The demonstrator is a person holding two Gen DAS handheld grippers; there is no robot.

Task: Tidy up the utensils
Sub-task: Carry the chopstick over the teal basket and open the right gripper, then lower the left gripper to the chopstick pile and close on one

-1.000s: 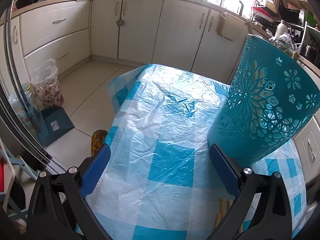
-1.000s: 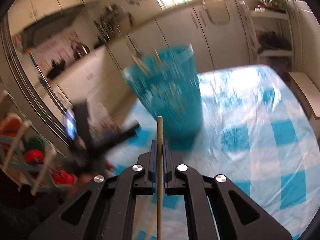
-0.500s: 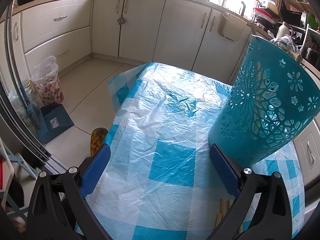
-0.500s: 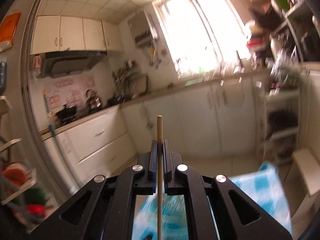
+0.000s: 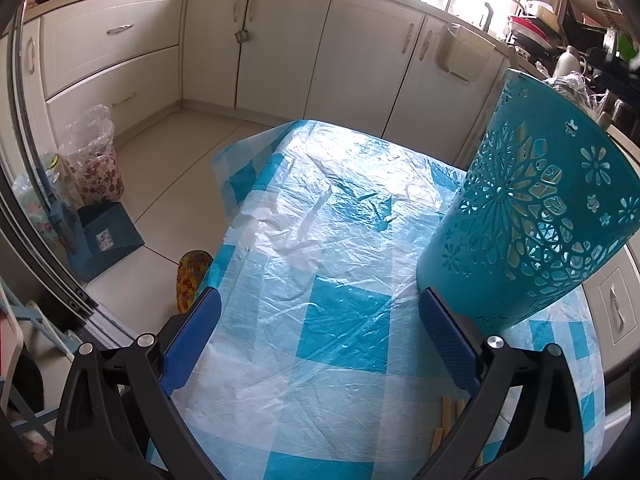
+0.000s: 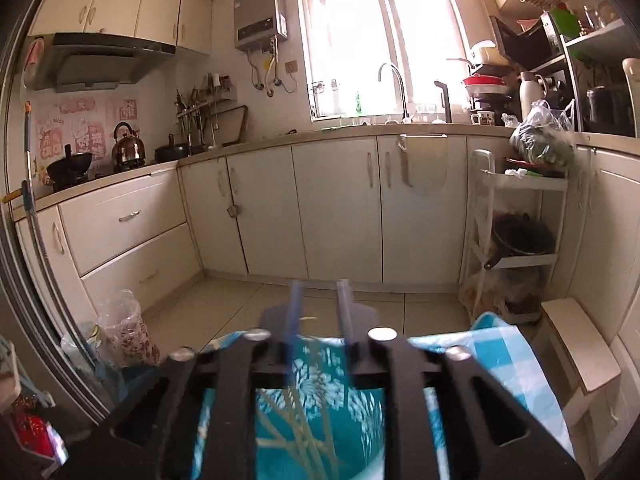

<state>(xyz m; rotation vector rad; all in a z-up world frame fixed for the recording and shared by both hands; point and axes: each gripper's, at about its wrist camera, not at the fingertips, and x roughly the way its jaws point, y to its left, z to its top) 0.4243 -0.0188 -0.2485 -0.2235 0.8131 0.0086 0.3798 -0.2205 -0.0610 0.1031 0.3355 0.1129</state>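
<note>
Chopsticks (image 6: 298,436) stand in the basket (image 6: 320,412) below my right gripper (image 6: 320,304), fingers just parting, empty; my left gripper (image 5: 320,336) gapes beside the basket.

A: Free room?
B: Blue-white checked plastic tablecloth (image 5: 344,320) bare ahead of left gripper (image 5: 320,332), wide open.
A: Obstacles?
B: Teal perforated plastic basket (image 5: 532,220) blocks right side; wooden sticks (image 5: 444,424) near edge.
</note>
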